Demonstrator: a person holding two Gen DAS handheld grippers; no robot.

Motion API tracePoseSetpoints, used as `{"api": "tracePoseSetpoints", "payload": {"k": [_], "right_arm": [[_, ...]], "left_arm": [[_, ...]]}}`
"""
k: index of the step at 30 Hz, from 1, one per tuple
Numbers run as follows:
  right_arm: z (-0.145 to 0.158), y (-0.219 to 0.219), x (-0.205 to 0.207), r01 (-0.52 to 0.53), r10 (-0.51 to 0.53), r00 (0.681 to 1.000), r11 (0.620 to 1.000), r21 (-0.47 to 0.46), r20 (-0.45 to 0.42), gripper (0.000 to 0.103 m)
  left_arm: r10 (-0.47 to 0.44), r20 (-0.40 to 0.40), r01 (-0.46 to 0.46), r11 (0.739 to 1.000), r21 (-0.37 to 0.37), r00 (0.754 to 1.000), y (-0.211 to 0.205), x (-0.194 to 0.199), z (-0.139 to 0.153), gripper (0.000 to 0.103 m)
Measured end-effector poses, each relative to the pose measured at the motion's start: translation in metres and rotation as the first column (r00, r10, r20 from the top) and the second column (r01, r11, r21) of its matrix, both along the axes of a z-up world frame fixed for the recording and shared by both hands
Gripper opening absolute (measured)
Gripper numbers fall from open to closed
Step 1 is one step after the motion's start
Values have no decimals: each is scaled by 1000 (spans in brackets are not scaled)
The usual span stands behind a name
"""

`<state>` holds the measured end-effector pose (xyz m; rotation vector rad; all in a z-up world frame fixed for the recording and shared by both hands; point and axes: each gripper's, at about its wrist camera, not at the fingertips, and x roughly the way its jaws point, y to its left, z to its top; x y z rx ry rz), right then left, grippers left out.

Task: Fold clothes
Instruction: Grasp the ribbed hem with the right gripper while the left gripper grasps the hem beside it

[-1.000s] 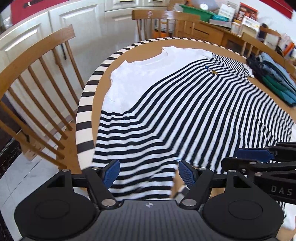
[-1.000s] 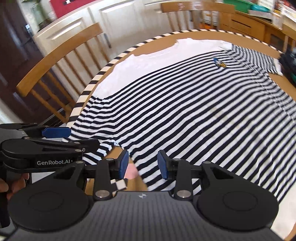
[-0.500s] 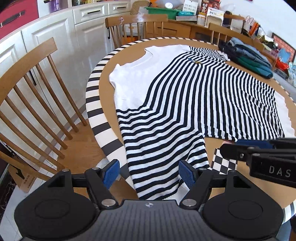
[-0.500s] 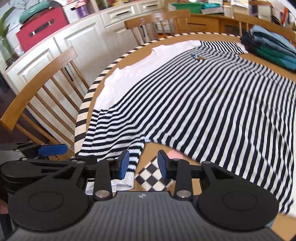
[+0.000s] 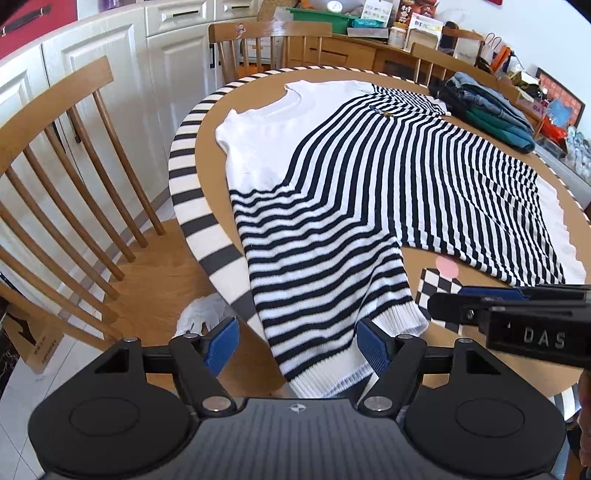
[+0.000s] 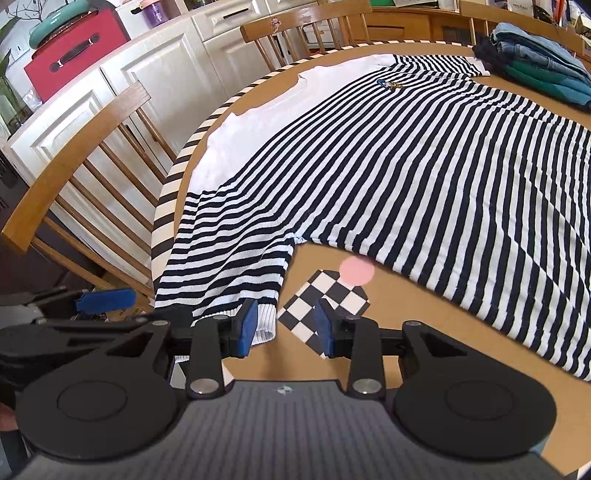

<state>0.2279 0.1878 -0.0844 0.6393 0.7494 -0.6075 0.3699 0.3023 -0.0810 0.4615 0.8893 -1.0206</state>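
Round wooden table [image 5: 424, 266] carries my black-and-white striped knit sweater [image 5: 354, 177] spread flat for folding; left gripper [image 5: 295, 347] straddles its sleeve cuff [image 5: 332, 369] at 6 o'clock, released; right gripper [image 6: 284, 325] empty.

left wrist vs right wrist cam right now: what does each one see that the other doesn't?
Left wrist only: the crumpled white cloth on the chair seat below the table edge, the left claw open around the sleeve cuff where it hangs over the edge, and the sweater's white hem.

Right wrist only: the red box with a teal bowl on the cabinet top, and the right claw open over the checkered card.

Both: the striped sweater spread flat, the pink dot, the folded clothes pile, and the wooden chairs.
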Motion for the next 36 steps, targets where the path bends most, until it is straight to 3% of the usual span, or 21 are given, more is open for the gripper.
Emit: {"api": "tracePoseSetpoints", "payload": {"k": [15,19,26,30,36], "right_arm": [[-13,8,25,-60,60,997,998,10,-40,32],[-13,7,27,-74,72,994,997,-17,-80,7],[-14,4,24,-77,76,994,997,-10,-80,5],[-15,3,23,-72,72,995,997,0,-74,5],[-14,1,22,-78,79,994,997,9,-70,5]], "left_arm": [[34,-64,-36,999,-38,997,18,7,-5,73],[29,-69,-32,999,-41,997,19,6,-4,73],[3,-71,-5,1000,-29,997,15,-3,-5,71],[-19,-99,17,1000,-22,995,11,-6,-9,52],[0,-119,-1,1000,-9,993,10,-7,-12,49]]}}
